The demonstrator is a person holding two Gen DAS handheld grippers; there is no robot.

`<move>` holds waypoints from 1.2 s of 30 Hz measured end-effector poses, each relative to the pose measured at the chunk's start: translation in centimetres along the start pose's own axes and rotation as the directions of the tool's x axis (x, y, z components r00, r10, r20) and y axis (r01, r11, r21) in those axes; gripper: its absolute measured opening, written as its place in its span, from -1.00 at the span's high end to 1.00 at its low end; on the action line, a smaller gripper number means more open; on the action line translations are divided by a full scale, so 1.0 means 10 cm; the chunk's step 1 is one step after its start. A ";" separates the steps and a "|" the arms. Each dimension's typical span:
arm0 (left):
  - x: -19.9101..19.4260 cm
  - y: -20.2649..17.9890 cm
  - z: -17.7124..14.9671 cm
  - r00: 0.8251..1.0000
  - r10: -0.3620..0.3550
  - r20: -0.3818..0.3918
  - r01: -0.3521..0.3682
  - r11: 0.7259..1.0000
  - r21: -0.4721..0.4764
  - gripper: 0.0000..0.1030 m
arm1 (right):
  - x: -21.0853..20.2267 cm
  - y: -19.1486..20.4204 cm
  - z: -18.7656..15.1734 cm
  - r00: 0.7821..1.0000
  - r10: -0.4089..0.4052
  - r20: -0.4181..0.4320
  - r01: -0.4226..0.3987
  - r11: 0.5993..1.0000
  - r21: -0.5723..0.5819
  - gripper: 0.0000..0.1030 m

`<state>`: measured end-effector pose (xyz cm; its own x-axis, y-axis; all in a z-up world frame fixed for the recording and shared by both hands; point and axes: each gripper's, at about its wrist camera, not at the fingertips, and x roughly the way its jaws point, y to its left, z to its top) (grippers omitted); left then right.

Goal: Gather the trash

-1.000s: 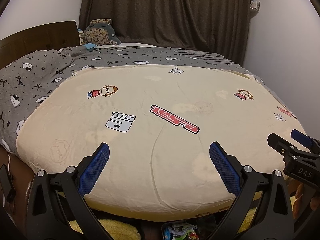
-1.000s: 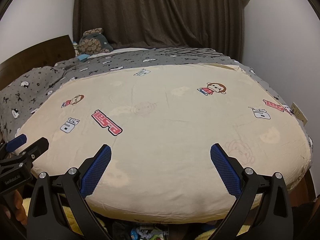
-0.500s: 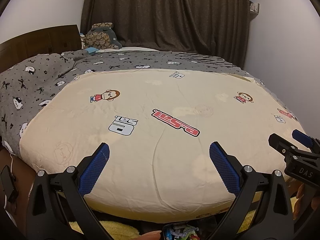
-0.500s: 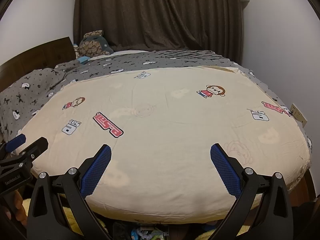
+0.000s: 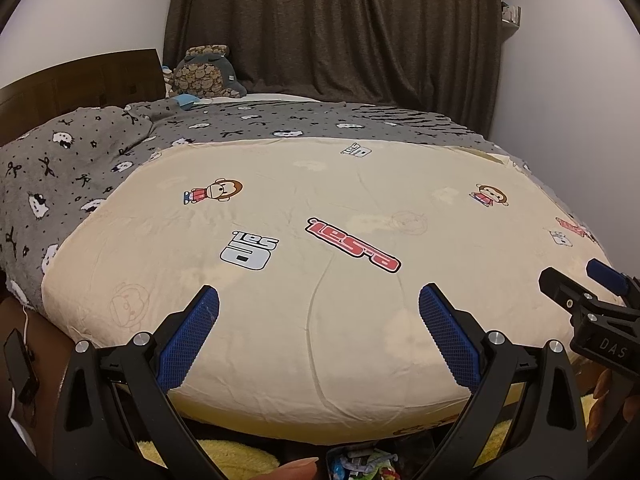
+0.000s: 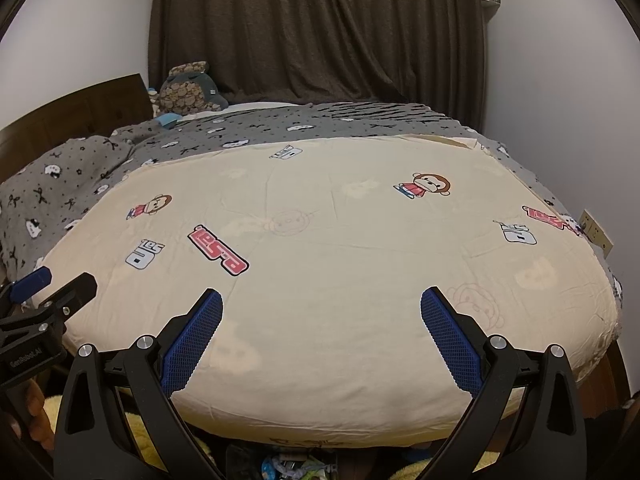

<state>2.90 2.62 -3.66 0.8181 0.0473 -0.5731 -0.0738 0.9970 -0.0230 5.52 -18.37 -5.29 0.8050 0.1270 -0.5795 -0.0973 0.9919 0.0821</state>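
Note:
A heap of colourful wrappers (image 5: 366,465) lies in a dark container on the floor just below the bed's foot; it also shows at the bottom of the right wrist view (image 6: 290,466). My left gripper (image 5: 319,322) is open and empty, held above the foot of the bed. My right gripper (image 6: 321,324) is open and empty, beside it on the right. The right gripper shows at the right edge of the left wrist view (image 5: 588,300). The left gripper shows at the left edge of the right wrist view (image 6: 44,292).
A bed with a cream cartoon-print cover (image 5: 320,240) fills both views. A grey patterned blanket (image 5: 80,160) lies at its head and left. A plush toy (image 5: 204,72) sits by the wooden headboard (image 5: 80,76). Dark curtains (image 5: 340,28) hang behind. A yellow rug (image 5: 236,458) lies on the floor.
Both grippers have tilted up slightly, so the bed sits lower in view. Both stay open and empty.

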 end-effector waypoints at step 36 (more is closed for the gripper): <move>0.02 -0.03 -0.02 1.000 -0.007 -0.004 0.007 1.000 0.017 -0.84 | -0.01 0.02 -0.01 1.000 0.000 -0.001 0.000 1.000 -0.003 -0.93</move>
<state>2.93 2.33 -3.95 0.8162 0.0404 -0.5763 -0.0586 0.9982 -0.0130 5.41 -18.21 -5.28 0.8046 0.1268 -0.5802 -0.0987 0.9919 0.0799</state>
